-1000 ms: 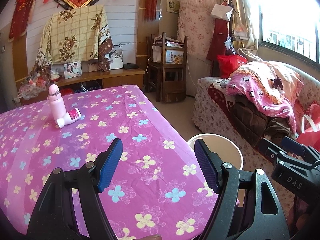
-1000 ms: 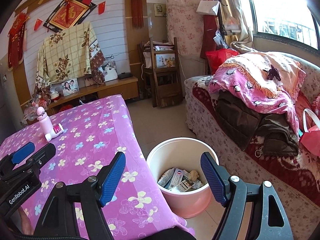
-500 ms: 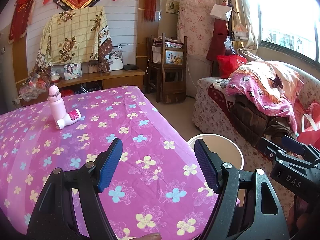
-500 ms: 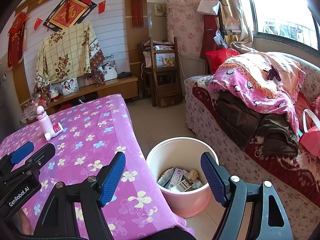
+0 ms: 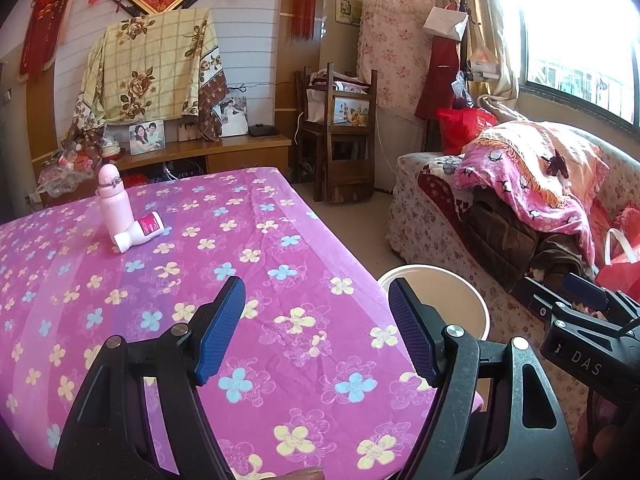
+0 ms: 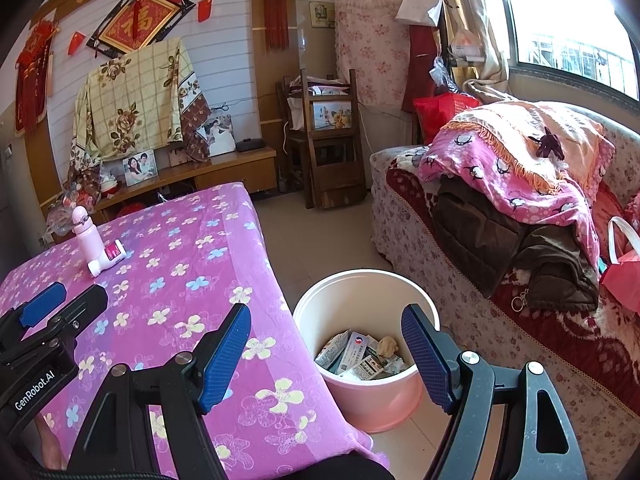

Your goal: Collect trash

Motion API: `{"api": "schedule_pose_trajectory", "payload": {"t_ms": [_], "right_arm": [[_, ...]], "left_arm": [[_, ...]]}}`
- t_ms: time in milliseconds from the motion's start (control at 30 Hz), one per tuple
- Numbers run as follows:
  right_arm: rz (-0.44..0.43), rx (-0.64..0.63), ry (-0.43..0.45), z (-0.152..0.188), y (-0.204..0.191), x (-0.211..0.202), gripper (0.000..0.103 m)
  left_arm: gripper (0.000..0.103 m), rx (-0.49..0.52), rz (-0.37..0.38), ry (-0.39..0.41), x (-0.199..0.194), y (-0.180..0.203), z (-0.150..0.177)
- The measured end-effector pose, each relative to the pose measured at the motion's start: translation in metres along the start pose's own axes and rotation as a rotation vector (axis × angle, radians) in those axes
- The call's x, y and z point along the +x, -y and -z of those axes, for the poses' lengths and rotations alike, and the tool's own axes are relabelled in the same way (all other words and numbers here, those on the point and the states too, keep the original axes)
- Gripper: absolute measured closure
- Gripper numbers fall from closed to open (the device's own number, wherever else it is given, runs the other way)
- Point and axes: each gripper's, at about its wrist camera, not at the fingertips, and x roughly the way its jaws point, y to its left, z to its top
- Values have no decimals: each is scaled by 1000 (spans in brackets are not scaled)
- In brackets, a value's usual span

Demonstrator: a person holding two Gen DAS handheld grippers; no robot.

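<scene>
A pink bucket stands on the floor beside the table, holding paper and wrapper trash; only its white rim shows in the left wrist view. My right gripper hovers open above the bucket and the table's corner, nothing between its blue pads. My left gripper hangs open over the flowered purple tablecloth, also empty. The left gripper shows at the right wrist view's left edge, and the right gripper at the left wrist view's right edge.
A pink bottle stands at the table's far left with a small white-and-magenta bottle lying against it. A sofa piled with blankets and clothes runs along the right. A wooden chair and low cabinet stand at the back.
</scene>
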Motion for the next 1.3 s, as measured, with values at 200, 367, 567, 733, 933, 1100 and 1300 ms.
{"api": "schedule_pose_trajectory", "payload": {"t_ms": [200, 367, 567, 733, 933, 1100, 1300], "right_arm": [[-1, -2, -7, 1, -2, 2, 27], [-1, -2, -7, 1, -3, 2, 27], [-2, -1, -8, 1, -3, 2, 27], [2, -6, -7, 3, -4, 3, 27], [1, -7, -10, 5, -4, 4, 27], [1, -5, -9, 5, -5, 5, 27], [0, -4, -8, 7, -4, 7, 27]], "left_arm": [[30, -1, -6, -4, 3, -4, 1], [30, -3, -9, -3, 4, -5, 1], [30, 2, -10, -3, 4, -4, 1], [30, 10, -14, 2, 4, -4, 2], [30, 15, -16, 1, 4, -3, 3], [30, 16, -15, 3, 4, -3, 3], [30, 35, -9, 7, 3, -2, 4]]}}
